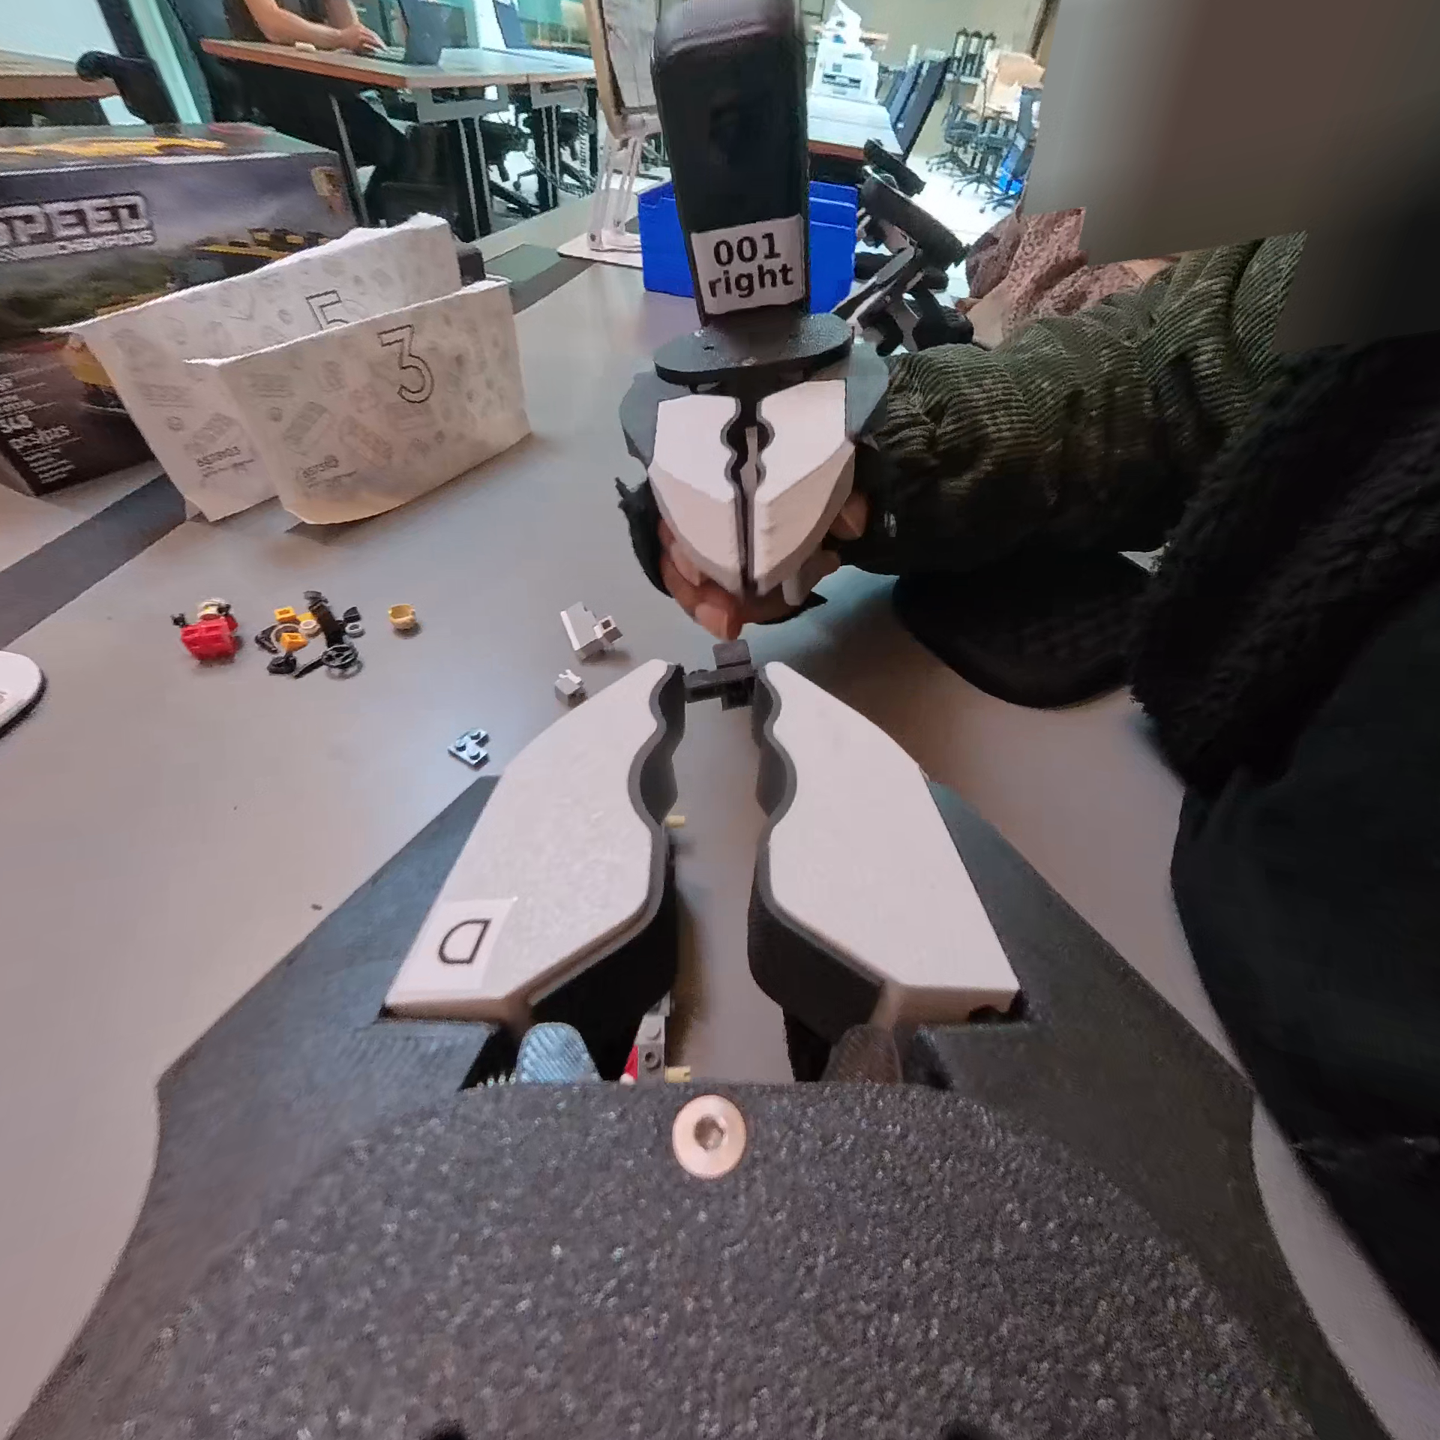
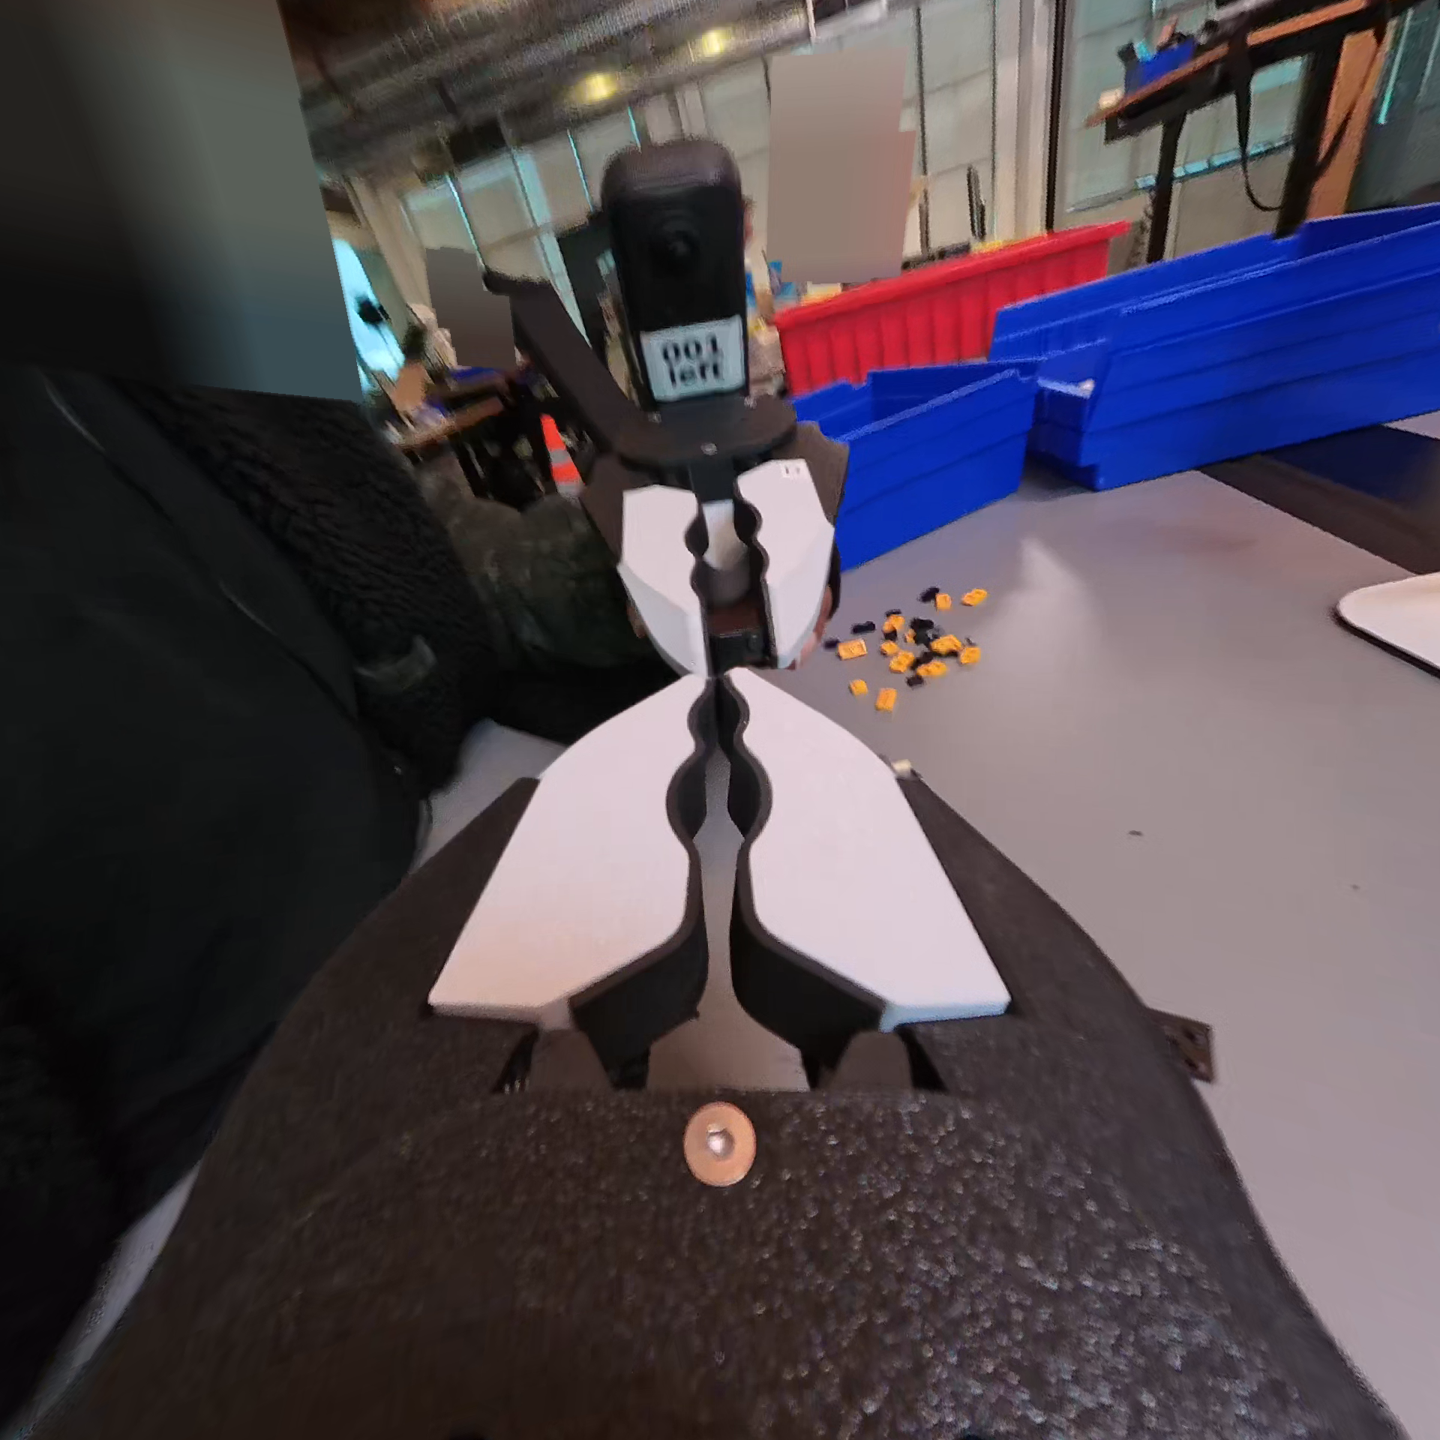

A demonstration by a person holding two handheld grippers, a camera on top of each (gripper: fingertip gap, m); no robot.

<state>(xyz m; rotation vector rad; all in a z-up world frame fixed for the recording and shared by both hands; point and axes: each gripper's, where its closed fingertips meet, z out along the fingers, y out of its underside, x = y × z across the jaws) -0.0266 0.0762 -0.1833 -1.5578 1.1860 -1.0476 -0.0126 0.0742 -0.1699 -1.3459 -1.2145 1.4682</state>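
My left gripper is shut on a small black brick assembly, with both pads against its sides, just above the grey table. A small black block sits on top of the assembly. My right gripper faces it from the far side, shut, with its tips just above and behind the black assembly and not touching it. In the right wrist view my right gripper is shut and nothing shows between its tips. Right behind it, the left gripper holds the black assembly.
Loose pieces lie to the left: a red one, black and orange bits, a tan one, grey ones and a blue-grey plate. Two paper bags and a box stand behind. Orange and black pieces and blue bins are to the right. My left and right fingertips are right by each other. The blue-grey plate is about 15 centimetres from both grippers' fingertips.
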